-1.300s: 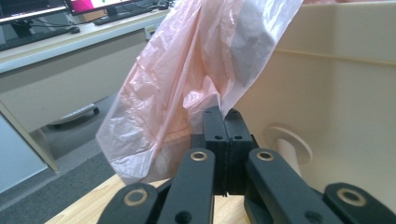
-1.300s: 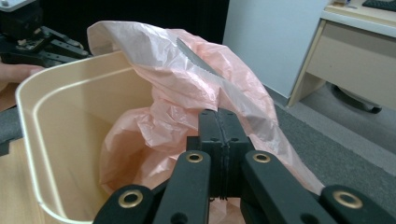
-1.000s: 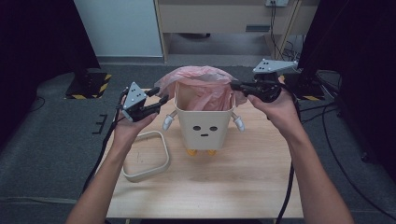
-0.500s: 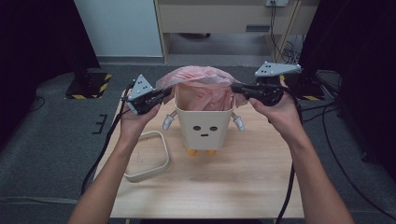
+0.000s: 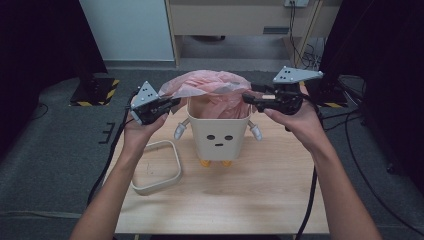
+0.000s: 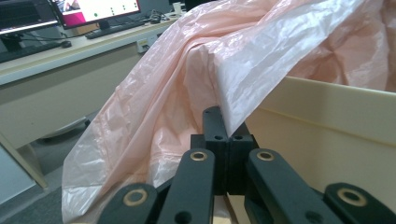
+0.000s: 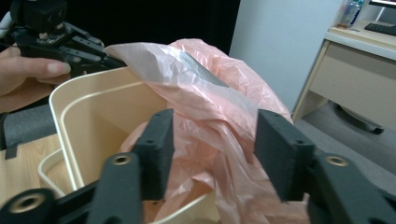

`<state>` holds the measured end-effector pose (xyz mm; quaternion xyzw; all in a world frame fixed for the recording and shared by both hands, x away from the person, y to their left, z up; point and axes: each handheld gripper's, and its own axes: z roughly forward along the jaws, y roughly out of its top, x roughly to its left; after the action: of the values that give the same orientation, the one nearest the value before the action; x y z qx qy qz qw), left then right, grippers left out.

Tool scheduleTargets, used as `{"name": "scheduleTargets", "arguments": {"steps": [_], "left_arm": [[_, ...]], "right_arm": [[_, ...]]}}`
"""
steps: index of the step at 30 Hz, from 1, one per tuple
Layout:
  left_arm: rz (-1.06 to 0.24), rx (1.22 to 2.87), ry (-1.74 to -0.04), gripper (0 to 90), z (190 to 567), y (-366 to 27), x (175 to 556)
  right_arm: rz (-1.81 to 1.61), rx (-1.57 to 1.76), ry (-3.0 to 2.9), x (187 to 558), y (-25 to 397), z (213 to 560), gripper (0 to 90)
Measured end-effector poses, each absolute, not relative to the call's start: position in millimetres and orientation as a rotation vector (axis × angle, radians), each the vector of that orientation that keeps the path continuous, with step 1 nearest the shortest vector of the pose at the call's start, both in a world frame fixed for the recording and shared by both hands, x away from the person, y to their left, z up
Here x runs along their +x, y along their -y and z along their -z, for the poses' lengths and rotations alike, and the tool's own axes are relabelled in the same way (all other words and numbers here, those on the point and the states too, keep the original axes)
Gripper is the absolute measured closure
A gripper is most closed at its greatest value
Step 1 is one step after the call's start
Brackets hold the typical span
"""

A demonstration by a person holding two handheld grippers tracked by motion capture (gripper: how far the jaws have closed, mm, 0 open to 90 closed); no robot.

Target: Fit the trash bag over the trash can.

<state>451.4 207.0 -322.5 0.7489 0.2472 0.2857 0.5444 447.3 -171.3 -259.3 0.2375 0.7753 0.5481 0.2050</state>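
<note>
Right gripper (image 5: 246, 98) now off bag (image 5: 210, 82)

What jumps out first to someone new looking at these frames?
The pink plastic bag ballooning out of the cream bin with a face at the table's middle. The left claw is shut on the bag's edge at the bin's left rim, while the right claw stands open around the bag at the opposite rim. A loose cream ring frame lies on the table to the bin's left.
</note>
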Motion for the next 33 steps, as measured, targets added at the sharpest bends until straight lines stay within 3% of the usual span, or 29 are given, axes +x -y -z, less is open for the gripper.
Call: {"name": "scheduleTargets", "arguments": {"steps": [7,12,15,33], "left_arm": [[-0.669,1.77,-0.559,89.8,318,-208,445],[-0.668,1.769,-0.536,89.8,314,-210,438],[-0.665,1.776,-0.515,89.8,313,-210,434],[-0.65,1.848,-0.552,89.8,336,-214,437]], "right_arm": [[-1.527,0.64,-2.166,459,160,259,35.6],[-1.49,0.601,-2.19,455,154,255,75.6],[-1.487,0.597,-2.201,448,157,251,85.6],[-1.47,0.546,-2.26,395,153,262,87.7]]}}
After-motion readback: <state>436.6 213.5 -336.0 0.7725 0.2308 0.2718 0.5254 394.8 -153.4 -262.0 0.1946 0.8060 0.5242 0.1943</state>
